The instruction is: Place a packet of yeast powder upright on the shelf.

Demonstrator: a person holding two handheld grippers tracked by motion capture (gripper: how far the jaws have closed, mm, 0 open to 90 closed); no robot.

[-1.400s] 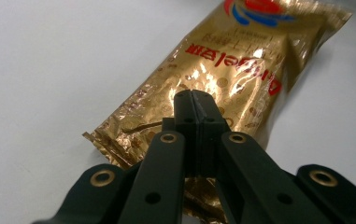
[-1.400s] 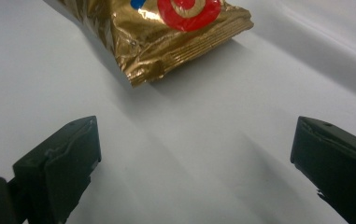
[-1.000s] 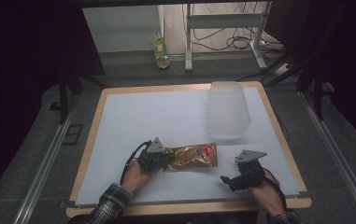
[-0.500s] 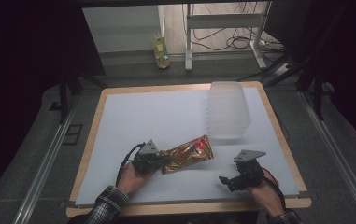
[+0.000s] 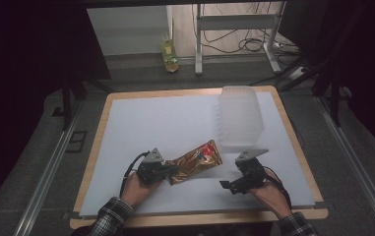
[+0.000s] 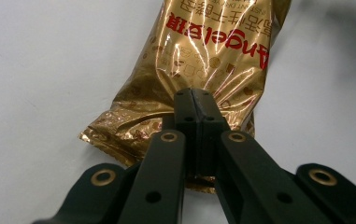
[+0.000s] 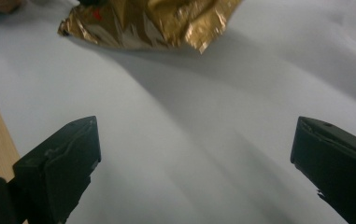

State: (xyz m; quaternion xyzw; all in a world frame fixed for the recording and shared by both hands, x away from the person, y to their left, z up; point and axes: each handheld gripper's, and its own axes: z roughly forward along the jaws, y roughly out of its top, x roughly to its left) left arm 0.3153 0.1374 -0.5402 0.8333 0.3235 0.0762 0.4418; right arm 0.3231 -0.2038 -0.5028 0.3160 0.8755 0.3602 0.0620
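A: Table [image 5: 126, 128] from above: left gripper [image 5: 168, 172] holds a gold snack bag [image 5: 197, 161], far end apparently lifted. Right gripper [image 5: 232, 186] waits nearby.

B: Left gripper view?

A: Jaws pinch the bag's crimped end; keep that squeeze firm.

B: Right gripper view?

A: Jaws wide, empty.

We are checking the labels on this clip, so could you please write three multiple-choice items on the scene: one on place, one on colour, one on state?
1. Where is the clear bin? A far right of the table B near left C on the floor
2. The bag is mainly: A blue B gold C green
3. The right hand-held gripper is: A shut on the bag B open C shut on the bin

Answers: 1 A, it stands at the far right edge. 2 B, gold foil with red print. 3 B, its jaws stand wide apart over bare table; the left hand-held gripper pinches the bag.
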